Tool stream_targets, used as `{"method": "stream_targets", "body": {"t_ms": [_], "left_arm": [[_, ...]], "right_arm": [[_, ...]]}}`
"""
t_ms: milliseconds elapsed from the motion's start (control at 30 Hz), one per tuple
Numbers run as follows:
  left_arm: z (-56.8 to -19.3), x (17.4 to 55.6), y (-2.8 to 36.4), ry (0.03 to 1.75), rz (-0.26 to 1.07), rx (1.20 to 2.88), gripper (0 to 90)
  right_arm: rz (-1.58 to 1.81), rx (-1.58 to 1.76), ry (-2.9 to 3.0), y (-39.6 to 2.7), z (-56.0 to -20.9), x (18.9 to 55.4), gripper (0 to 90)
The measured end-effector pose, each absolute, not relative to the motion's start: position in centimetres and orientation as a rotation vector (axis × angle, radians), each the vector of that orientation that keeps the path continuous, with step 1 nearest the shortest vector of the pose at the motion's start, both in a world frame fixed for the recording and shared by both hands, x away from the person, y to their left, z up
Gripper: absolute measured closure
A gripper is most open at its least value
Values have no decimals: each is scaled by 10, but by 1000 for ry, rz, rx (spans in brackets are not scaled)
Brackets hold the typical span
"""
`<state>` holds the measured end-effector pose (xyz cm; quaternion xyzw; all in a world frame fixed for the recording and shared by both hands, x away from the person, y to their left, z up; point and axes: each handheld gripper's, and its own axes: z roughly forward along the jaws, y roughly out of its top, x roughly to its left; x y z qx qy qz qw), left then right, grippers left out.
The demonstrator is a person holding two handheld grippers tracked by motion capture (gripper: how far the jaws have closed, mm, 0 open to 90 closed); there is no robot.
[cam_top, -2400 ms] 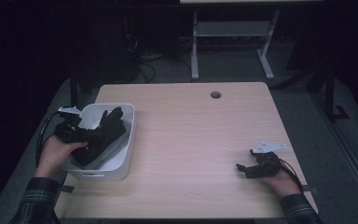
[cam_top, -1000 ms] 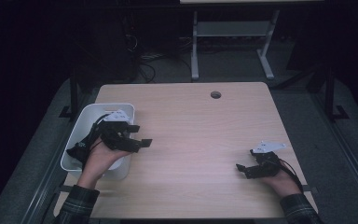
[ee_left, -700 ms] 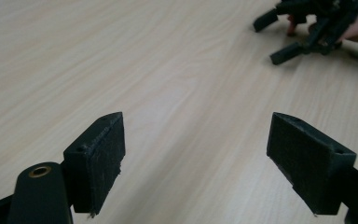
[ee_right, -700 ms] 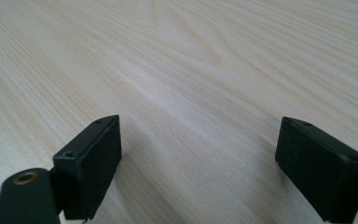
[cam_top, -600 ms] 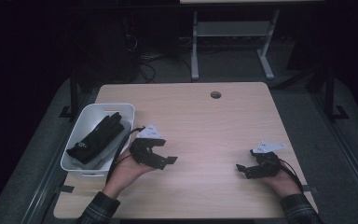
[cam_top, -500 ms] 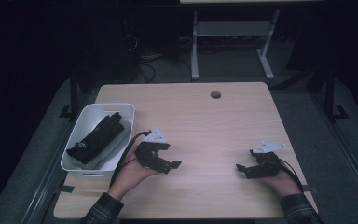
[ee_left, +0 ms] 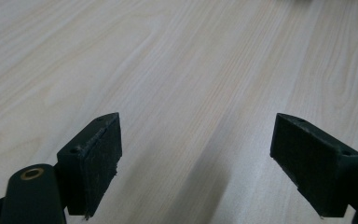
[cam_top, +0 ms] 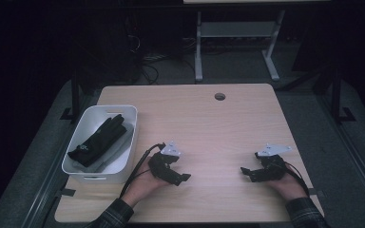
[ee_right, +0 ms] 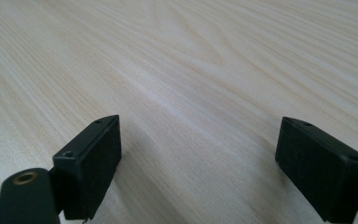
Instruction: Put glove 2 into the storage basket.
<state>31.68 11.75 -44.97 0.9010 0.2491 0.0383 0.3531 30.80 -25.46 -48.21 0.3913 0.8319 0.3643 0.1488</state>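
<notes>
Dim surroundings; lit table (cam_top: 209,128) (soft shadows).

Dim room, single light-wood work table on grey floor.
The rectangular pale wood-grain table (cam_top: 209,128) has a small round cable hole (cam_top: 220,96) near its far edge. Grey carpeted floor (cam_top: 313,114) surrounds it. Beyond the far edge stands a light grey metal desk frame with two legs (cam_top: 237,42); loose dark cables (cam_top: 161,57) lie on the floor beside it. The far background is dark, detail indistinct.
</notes>
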Motion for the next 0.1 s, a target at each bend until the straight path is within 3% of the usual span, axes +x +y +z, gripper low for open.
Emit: {"method": "stream_targets", "body": {"t_ms": [100], "left_arm": [[-453, 317, 117, 655, 102, 2328, 158]], "right_arm": [[1046, 1128, 2391, -254, -482, 308, 138]]}}
